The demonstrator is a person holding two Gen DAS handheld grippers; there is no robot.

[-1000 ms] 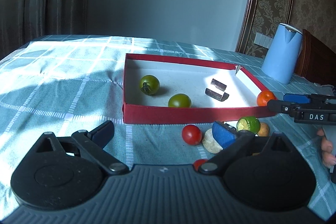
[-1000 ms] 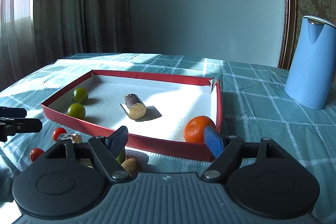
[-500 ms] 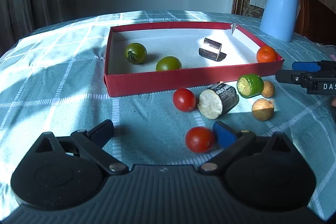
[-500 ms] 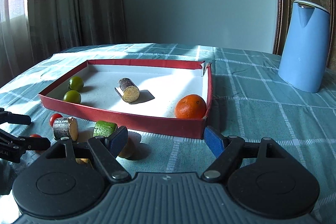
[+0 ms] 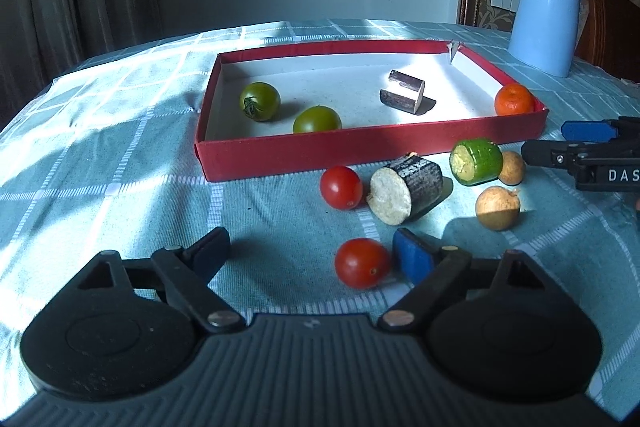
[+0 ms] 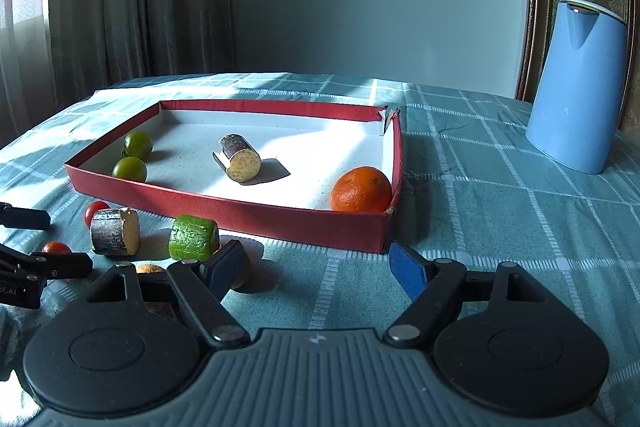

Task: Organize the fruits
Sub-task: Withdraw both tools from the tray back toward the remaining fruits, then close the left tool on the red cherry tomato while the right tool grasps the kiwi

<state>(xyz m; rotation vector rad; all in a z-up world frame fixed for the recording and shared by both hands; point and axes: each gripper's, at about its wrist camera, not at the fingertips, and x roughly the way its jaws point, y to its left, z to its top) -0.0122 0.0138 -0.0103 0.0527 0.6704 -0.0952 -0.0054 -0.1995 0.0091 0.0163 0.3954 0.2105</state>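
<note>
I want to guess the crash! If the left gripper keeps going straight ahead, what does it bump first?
Probably the near red tomato, just inside the blue-padded finger of the left gripper. Mid-gap looks bare cloth up to the red box. Depth is unclear.

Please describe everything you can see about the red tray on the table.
The red tray is a shallow rectangular box, seemingly cardboard, red outside and white inside, lying flat on the checked tablecloth. Its far right corner is torn open. It holds two green tomatoes, a cut dark-skinned cylinder piece and an orange mandarin in the near right corner.
</note>
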